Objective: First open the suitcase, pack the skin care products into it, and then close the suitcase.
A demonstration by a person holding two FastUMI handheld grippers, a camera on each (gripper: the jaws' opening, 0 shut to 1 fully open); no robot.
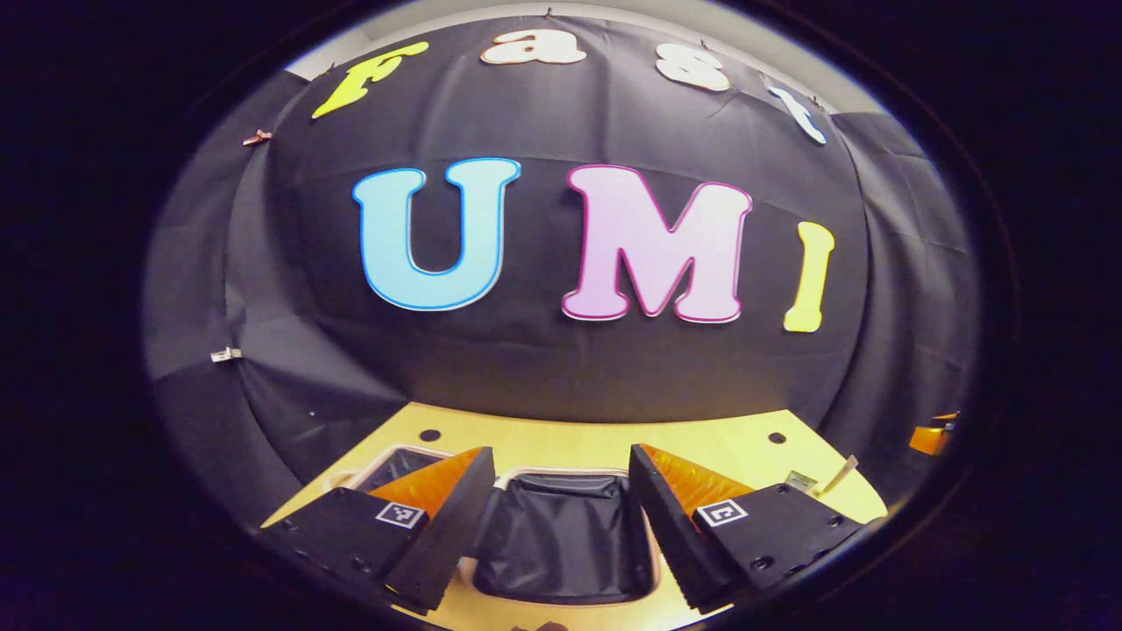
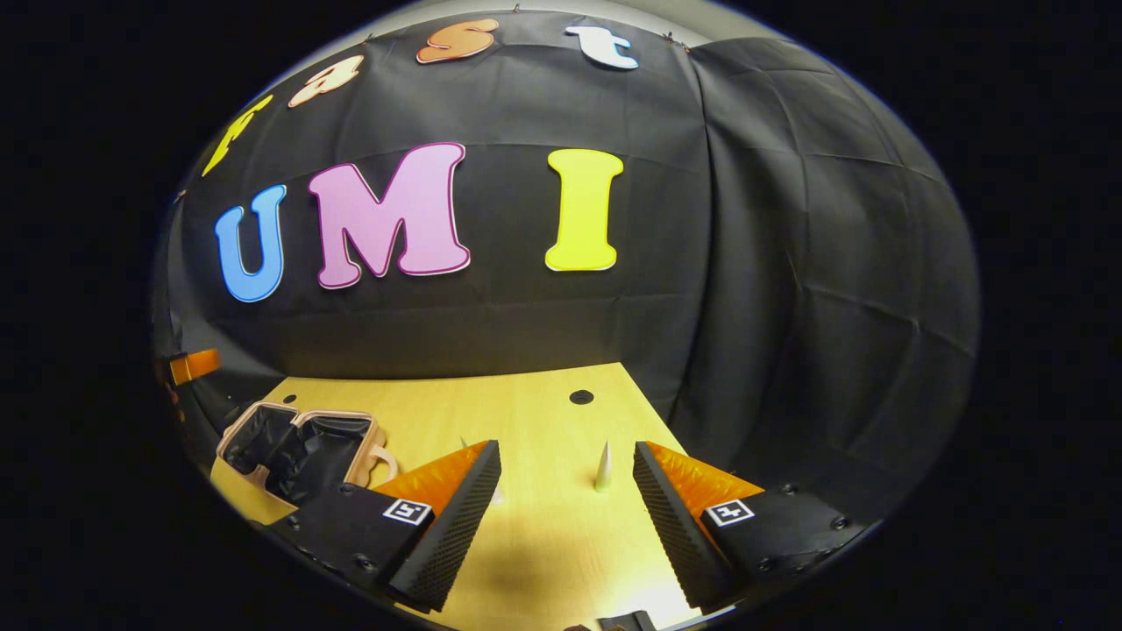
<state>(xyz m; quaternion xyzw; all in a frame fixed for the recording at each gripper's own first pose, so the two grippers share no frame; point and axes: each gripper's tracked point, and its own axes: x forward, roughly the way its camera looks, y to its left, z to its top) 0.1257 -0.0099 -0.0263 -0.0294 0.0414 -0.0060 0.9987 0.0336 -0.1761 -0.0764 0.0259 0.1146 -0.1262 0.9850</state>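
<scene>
The suitcase (image 1: pixel 561 535) lies open on the wooden table (image 1: pixel 701 443), its black lining showing in both halves. My left gripper (image 1: pixel 561 456) hovers over it, open with nothing between the fingers. In the right gripper view the open suitcase (image 2: pixel 298 443) sits at the left, with a pale shell. A small pale tube of skin care product (image 2: pixel 603 464) stands on the table between the fingers of my right gripper (image 2: pixel 564 456), which is open and apart from it. From the left gripper view, a tube (image 1: pixel 837 475) shows to the right of the suitcase.
Black cloth walls close the table at the back and right. Small round holes (image 2: pixel 580 396) mark the tabletop. The other gripper's orange part (image 1: pixel 929 436) shows at the far right of the left gripper view. Bare wood (image 2: pixel 526 543) lies below my right gripper.
</scene>
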